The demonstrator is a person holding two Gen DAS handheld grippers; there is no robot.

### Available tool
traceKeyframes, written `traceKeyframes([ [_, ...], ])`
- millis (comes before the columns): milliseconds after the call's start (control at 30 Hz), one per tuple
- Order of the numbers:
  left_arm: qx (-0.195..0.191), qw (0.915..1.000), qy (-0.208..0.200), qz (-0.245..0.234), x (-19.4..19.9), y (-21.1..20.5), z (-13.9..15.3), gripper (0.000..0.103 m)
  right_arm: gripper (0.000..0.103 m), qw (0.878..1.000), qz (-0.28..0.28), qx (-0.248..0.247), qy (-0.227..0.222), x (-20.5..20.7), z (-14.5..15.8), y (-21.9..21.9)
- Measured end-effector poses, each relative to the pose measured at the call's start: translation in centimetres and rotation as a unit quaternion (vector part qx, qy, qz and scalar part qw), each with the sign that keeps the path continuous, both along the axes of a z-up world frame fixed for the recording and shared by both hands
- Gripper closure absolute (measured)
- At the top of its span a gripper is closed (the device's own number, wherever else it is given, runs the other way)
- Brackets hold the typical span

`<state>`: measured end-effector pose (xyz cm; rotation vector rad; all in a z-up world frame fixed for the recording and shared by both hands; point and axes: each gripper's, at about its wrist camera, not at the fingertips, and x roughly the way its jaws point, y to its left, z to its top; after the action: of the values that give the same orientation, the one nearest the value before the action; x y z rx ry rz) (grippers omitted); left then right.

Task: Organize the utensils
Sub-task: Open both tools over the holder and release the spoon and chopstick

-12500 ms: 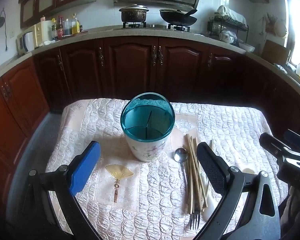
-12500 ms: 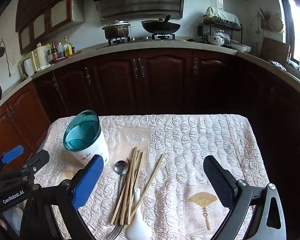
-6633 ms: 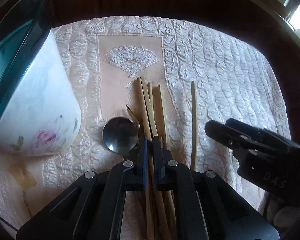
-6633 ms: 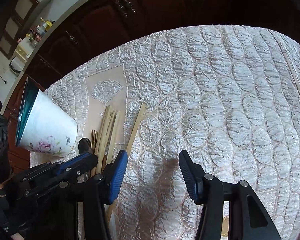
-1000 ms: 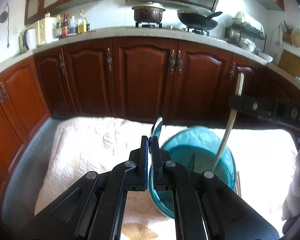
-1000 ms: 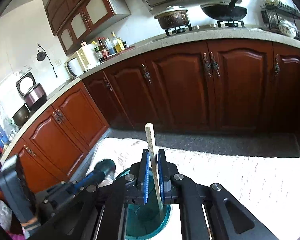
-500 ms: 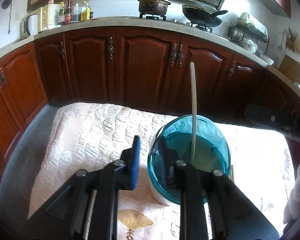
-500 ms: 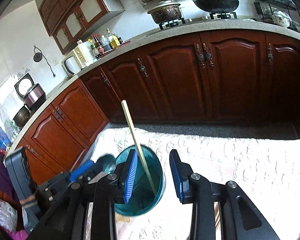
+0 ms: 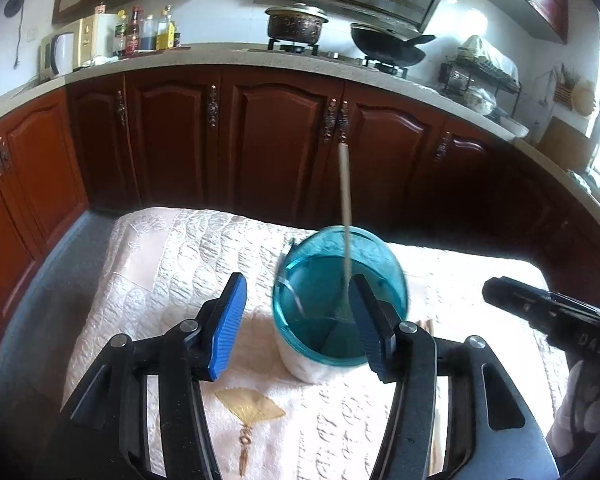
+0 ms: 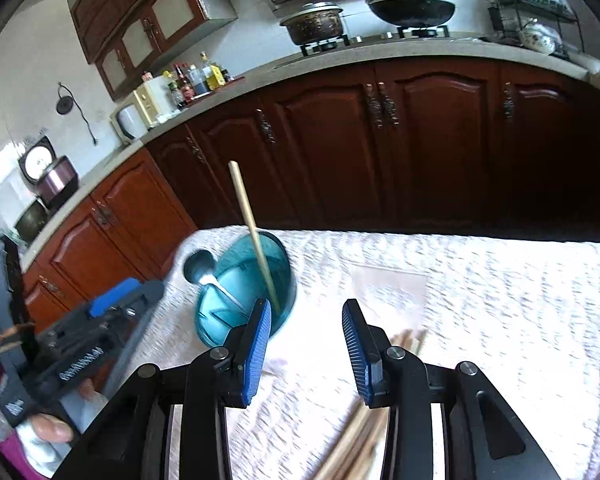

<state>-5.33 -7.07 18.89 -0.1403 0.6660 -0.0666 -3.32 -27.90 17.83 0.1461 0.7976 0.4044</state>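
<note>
the utensil holder [image 9: 338, 312], white with a teal rim, stands on the quilted tablecloth [image 9: 172, 264] at the middle of the left wrist view. one chopstick [image 9: 345, 216] stands in it, leaning toward 12 o'clock, its top well above the rim. the spoon [image 10: 204, 270] rests in it too; in the right wrist view its bowl pokes over the rim at 10 o'clock.

the left gripper [image 9: 298, 320] has its jaws opening, nothing between the pads; the right-hand pad sits in front of the holder's rim, the other out over bare cloth at 9 o'clock from the holder. whether that pad touches the rim i cannot tell.

the right gripper [image 10: 306, 344] is also opening, its jaws apart over bare cloth with nothing in them. the holder lies at 10 o'clock from its tips, just beside the left-hand pad. loose chopsticks [image 10: 364, 432] lie on the cloth at 5 o'clock, partly under the right-hand finger, blurred.

the cloth's far edge runs just behind the holder; beyond it, dark floor and the wooden cabinets [image 9: 280, 140]. open cloth stretches toward 3 o'clock in the right wrist view.
</note>
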Motion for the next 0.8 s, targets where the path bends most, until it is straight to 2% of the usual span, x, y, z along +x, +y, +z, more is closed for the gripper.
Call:
traceKeyframes([
  [333, 0.000, 0.9989, 0.011, -0.046, -2.6, -3.5, -0.1, 0.046, 0.066, 0.999, -0.028, -0.024, 0.029, -2.9, -2.4, -3.1],
  [500, 0.002, 0.9977, 0.029, -0.061, -3.4, -4.5, -1.3, 0.044, 0.067, 0.996, -0.039, -0.033, 0.077, -2.9, -6.3, -4.7],
  [633, 0.003, 0.9967, 0.047, -0.066, -4.0, -4.9, -2.7, 0.044, 0.073, 0.991, -0.049, -0.020, 0.124, -1.8, -9.8, -5.5],
  [800, 0.010, 0.9949, 0.068, -0.073, -4.1, -5.4, -4.2, 0.044, 0.078, 0.988, -0.049, -0.008, 0.148, 0.4, -12.0, -5.1],
])
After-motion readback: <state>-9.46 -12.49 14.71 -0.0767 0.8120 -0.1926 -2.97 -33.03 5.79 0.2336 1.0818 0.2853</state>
